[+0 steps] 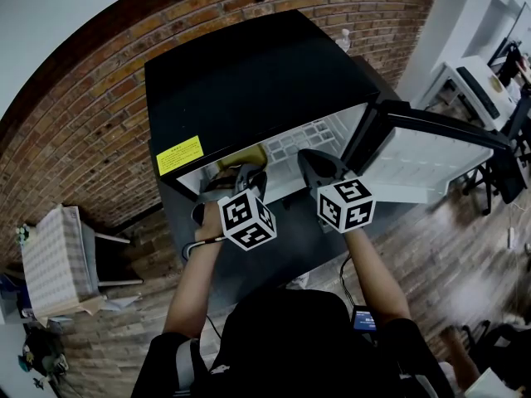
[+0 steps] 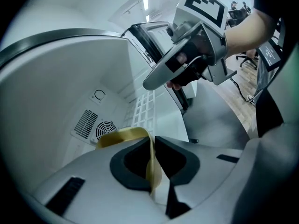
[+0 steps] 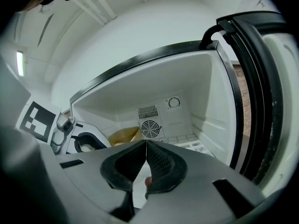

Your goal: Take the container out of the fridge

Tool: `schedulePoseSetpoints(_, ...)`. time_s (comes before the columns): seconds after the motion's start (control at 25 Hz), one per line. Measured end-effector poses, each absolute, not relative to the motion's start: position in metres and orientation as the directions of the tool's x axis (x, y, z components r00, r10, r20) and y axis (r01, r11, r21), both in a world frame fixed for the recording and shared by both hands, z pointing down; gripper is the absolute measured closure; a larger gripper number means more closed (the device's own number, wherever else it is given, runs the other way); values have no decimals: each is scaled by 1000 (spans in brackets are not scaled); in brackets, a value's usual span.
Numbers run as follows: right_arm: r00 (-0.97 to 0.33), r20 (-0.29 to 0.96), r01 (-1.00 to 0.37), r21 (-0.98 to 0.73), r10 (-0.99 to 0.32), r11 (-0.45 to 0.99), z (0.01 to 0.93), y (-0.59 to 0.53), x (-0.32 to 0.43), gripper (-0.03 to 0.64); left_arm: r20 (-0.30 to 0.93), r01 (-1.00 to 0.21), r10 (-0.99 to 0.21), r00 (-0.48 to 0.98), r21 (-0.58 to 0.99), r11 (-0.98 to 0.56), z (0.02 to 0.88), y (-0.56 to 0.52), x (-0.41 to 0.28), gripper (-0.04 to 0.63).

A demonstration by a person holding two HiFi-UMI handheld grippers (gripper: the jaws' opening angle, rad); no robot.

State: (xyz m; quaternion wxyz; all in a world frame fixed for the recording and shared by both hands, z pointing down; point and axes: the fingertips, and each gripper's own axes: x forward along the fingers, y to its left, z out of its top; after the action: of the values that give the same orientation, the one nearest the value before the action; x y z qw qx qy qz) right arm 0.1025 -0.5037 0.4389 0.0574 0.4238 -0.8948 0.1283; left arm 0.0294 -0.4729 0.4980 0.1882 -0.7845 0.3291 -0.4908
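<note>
Left tool [image 2: 153, 143]: clamped on thin rim of yellow container [image 2: 122, 135] inside fridge [image 1: 249, 81] | right tool [image 3: 145, 146]: pads together, empty, at fridge opening | door [image 1: 431, 156]: swung open

The person wears a black short-sleeved top [image 1: 286, 338], with what may be a grey shoulder strap [image 1: 187, 365]. The left gripper [image 2: 153, 143] and right gripper [image 3: 145, 144] have pale grey shells, black pads [image 3: 161, 164] and white cubes [image 1: 247, 220] of black square markers (a black cable [image 1: 189, 251] loops by the left).
</note>
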Motion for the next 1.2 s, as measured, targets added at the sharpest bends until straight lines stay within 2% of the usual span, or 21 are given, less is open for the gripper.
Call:
schedulePoseSetpoints(0.52,-611,213,-792,-171,-762,587,435,-488,106,575,651,-319,-673,351,-593,-739,490,-457,41,565)
schedulePoseSetpoints(1.2,-546,203,-838,-138,-813,529,421,-436,101,575,648,-246,-614,451,-571,-783,481,-402,50,565)
